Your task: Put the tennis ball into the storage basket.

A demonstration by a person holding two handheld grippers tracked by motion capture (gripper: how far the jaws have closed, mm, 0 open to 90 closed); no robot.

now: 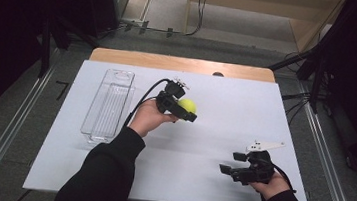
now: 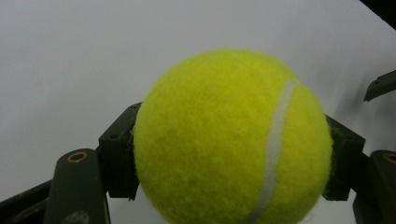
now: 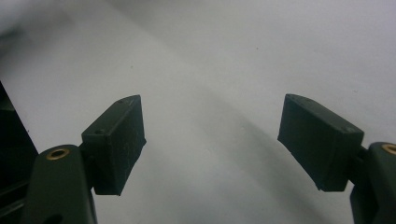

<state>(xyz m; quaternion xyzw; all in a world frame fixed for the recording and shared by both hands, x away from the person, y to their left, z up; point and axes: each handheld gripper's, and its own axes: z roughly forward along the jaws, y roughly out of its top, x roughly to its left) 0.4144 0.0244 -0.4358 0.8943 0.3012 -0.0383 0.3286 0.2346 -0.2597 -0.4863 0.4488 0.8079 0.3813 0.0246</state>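
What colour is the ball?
The ball is bright yellow-green with a curved white line; the left gripper view shows it best.

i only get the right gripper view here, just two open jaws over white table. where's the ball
Observer: The tennis ball is clamped between the jaws of the left gripper, a black pad pressed against each side.
Operator: is there anywhere to drop it
Observer: A clear plastic tray lies on the white table to the left of that gripper, with nothing in it that I can see.
Operator: and where am i on the table
Observer: The right gripper is near the table's front right corner, jaws pointing left, far from the ball and the tray.
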